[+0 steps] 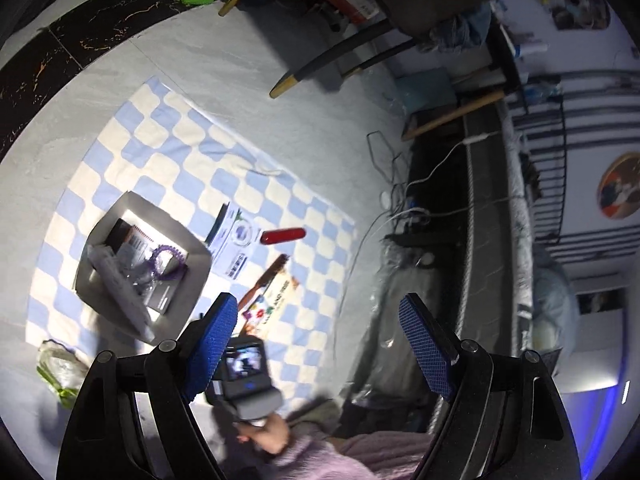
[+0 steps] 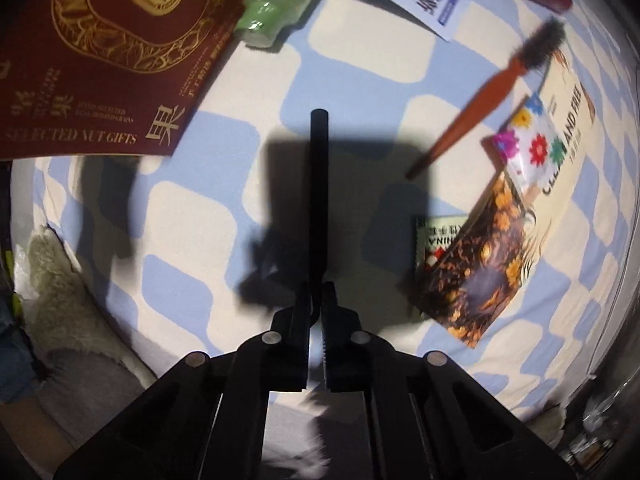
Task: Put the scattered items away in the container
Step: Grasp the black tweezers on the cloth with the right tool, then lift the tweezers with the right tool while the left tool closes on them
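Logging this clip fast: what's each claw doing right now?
Left claw: open, holding nothing.
Right claw: shut on a slim black stick.

Left gripper [image 1: 316, 344] held wide over a checked cloth [image 1: 180, 168] on the floor.

Its two blue-padded fingers [image 1: 212, 344] stand far apart with nothing between them. Below and left lies a grey cardboard box [image 1: 188, 276], holding a purple beaded ring [image 1: 168, 260], a dark booklet and a pale long item that leans over its near edge. Right of the box lie a white leaflet [image 1: 236, 240], a red oblong object [image 1: 282, 236], a brown-handled brush [image 1: 266, 280] and a flowered packet [image 1: 264, 312]. Near the left finger, a hand [image 1: 268, 432] in a lilac sleeve [image 1: 344, 460] holds the other gripper's camera body [image 1: 244, 376].
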Demonstrator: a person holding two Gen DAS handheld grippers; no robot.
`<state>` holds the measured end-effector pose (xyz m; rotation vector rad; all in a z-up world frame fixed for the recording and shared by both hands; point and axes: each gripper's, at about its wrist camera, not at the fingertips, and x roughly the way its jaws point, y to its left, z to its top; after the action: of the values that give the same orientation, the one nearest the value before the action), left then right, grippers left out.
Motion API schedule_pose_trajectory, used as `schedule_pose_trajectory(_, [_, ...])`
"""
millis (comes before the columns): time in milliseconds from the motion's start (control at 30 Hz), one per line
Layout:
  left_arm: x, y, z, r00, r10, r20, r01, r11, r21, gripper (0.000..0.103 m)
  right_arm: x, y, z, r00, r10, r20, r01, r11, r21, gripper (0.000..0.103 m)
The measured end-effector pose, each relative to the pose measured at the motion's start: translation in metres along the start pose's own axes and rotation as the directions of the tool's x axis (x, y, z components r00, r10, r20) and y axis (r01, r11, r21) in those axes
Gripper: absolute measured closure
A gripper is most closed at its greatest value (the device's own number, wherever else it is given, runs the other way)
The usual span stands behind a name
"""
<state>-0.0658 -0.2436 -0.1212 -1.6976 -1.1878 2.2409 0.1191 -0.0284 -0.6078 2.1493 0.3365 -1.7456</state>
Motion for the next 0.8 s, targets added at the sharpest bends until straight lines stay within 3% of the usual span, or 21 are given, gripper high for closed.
schedule_pose_trajectory(100, [0.010,-0.009,0.001,0.999,0.015,-0.036,-0.015,1.000,0.020,0.021,-0.020,-0.015,-0.020,0.998,0.063,0.017,-0.064,0.995,0.072,0.097])
schedule_pose_trajectory(267, [0.028,-0.015,0.010,0.986,-0.141,-0.085,0.140,0.990,-0.014,0.021,-0.074,-0.036,-0.032,0.982,0.181,0.057,-0.189,0.952,0.239,0.097])
schedule_pose_trajectory(333, [0.038,-0.013,0.008,0.982,-0.157,-0.109,0.155,0.987,-0.030,0.009,-0.106,-0.048,-0.022,0.961,0.258,0.098,-0.275,0.910,0.310,0.097])
schedule_pose_trajectory(367, [0.042,-0.013,0.008,0.982,-0.153,-0.113,0.151,0.988,-0.028,0.000,-0.126,-0.062,-0.022,0.947,0.296,0.124,-0.321,0.885,0.338,0.097])
schedule_pose_trajectory(467, [0.052,-0.019,0.005,0.985,-0.116,-0.128,0.118,0.993,0.010,0.000,-0.170,-0.073,-0.027,0.900,0.389,0.197,-0.436,0.820,0.370,0.097])
schedule_pose_trajectory(600, [0.065,-0.020,0.003,0.992,-0.036,-0.124,0.042,0.998,0.042,0.000,-0.239,-0.093,-0.046,0.851,0.430,0.301,-0.516,0.787,0.338,0.097])
schedule_pose_trajectory(700, [0.078,-0.037,-0.012,0.984,-0.021,-0.178,0.033,0.997,0.063,0.000,-0.277,-0.102,-0.063,0.783,0.474,0.402,-0.599,0.748,0.286,0.097])
schedule_pose_trajectory(800, [0.098,-0.041,-0.024,0.962,-0.033,-0.270,0.044,0.998,0.034,0.000,-0.294,-0.107,-0.074,0.715,0.517,0.470,-0.668,0.703,0.244,0.097])
